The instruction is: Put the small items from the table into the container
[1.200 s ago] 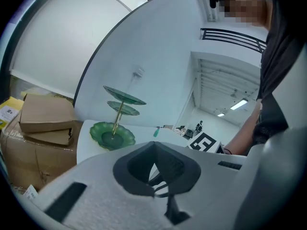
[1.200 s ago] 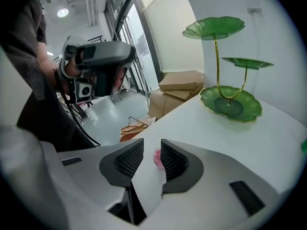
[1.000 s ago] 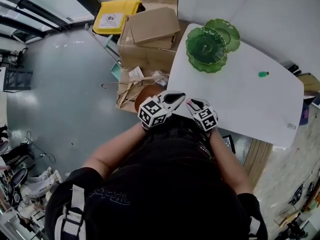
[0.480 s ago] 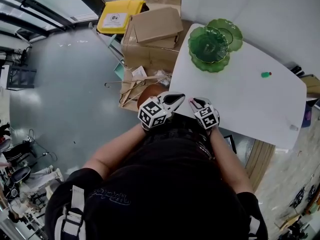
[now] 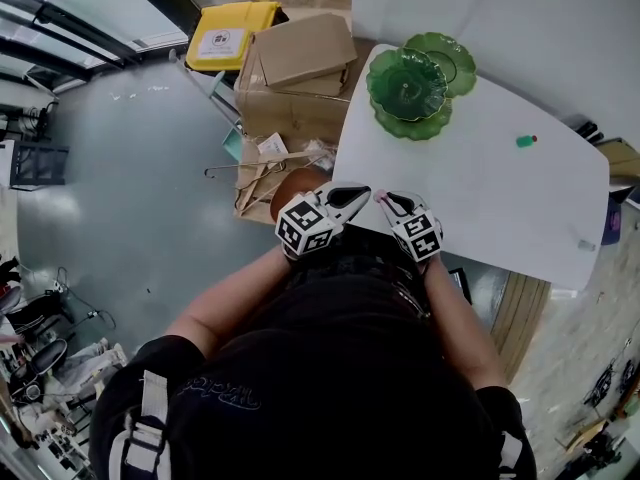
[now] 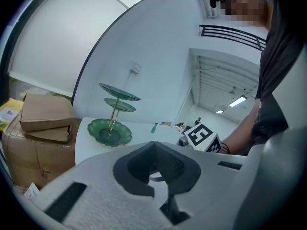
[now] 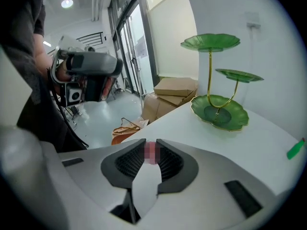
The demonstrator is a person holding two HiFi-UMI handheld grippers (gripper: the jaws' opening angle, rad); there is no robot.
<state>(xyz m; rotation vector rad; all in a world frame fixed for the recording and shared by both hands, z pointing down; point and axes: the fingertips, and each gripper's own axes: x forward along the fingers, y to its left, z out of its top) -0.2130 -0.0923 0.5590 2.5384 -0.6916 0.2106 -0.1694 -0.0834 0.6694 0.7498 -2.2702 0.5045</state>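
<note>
At the far left of the head view, a yellow bin (image 5: 232,30) stands on the grey floor, with cardboard boxes (image 5: 300,63) just right of it against the left end of the white table (image 5: 480,208). Nearer than the boxes, wire hangers (image 5: 250,173) lie in a heap on the floor. The person stands at the near edge of the table and holds the 2 grippers side by side, close together, over its near left corner. The left gripper (image 5: 358,193) (image 6: 154,145) has its jaws together with nothing between them, and it is aimed across the table toward the stand. Just to its right, the right gripper (image 5: 381,199) (image 7: 151,145) tilts down at the tabletop. Its jaws are closing on a small pink item (image 7: 151,153), which sits between the tips with a pad against each side; its shape is too blurred to make out. At the far left corner of the table stands the green stand (image 5: 408,86) (image 6: 109,132) (image 7: 219,111), 3 leaf-shaped dishes on a gold stem, with the widest dish at the bottom. Well to its right, a small green item (image 5: 526,141) (image 6: 154,128) (image 7: 296,149) lies alone on the table. At the right edge there is a small pale object (image 5: 586,245), too small to identify.
</note>
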